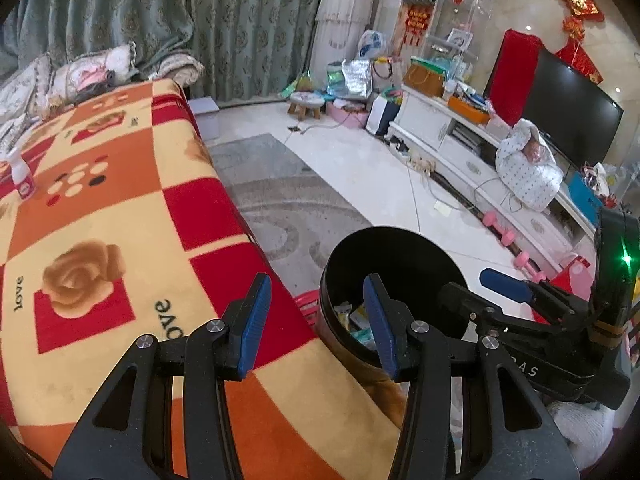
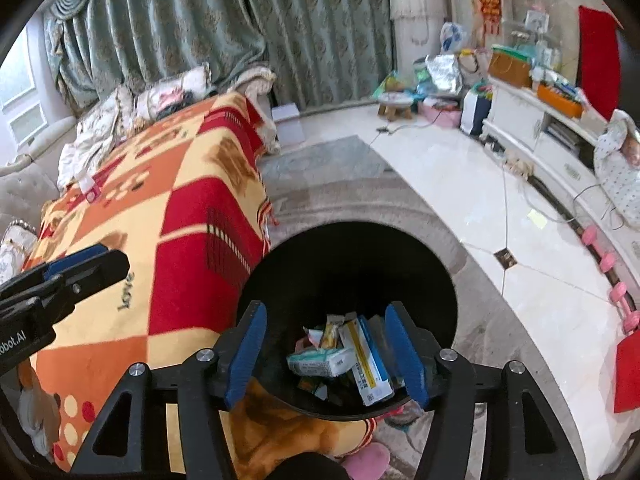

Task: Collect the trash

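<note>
Both tongs, left (image 1: 318,322) and right (image 2: 326,354), are hanging released and empty above the black bin (image 2: 448,280) holding wrappers (image 2: 340,356); next, swinging toward the small bottle (image 1: 22,178) far left.

1. One black bin (image 2: 432,280) stands beside the bed.
2. At least four packets and boxes of trash (image 2: 340,356) lie inside it; the heap hides any others.
3. One small white bottle (image 1: 22,178) stands on the one patterned blanket (image 1: 120,200).
4. Two grippers show, left gripper (image 1: 316,324) and right gripper (image 2: 326,354).
</note>
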Motion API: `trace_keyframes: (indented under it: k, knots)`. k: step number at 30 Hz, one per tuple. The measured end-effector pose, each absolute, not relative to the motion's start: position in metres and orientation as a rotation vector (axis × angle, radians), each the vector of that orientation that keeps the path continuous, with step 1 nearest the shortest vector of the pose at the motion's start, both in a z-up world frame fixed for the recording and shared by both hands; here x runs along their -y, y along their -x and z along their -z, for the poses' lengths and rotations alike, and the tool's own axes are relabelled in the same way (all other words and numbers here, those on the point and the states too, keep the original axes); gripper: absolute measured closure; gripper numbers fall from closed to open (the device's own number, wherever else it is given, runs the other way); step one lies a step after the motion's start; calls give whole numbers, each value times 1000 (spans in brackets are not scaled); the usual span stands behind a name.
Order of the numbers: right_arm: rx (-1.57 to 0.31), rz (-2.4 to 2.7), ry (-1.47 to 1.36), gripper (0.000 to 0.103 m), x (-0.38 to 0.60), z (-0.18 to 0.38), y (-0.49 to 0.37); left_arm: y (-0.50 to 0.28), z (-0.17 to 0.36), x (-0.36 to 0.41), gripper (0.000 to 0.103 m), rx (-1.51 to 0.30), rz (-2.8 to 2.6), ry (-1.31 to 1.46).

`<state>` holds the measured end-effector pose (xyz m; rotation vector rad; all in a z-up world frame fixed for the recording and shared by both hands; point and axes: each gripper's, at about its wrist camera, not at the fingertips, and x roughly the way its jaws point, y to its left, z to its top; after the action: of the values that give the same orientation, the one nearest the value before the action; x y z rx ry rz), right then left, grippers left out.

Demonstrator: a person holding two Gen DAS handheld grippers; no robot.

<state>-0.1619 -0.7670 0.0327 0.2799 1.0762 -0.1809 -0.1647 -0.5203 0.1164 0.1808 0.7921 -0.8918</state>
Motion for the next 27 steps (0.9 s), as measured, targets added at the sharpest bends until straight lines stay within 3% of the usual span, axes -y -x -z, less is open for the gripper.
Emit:
trace_keyframes:
  k: [11,27]
  knots:
    - [-936,234,-236,33,748,-79,172,182,-147,491,57,-683,887,-148]
    - [-833,261,-202,31,734,-107,179,192,-156,472,57,-605,833,-154]
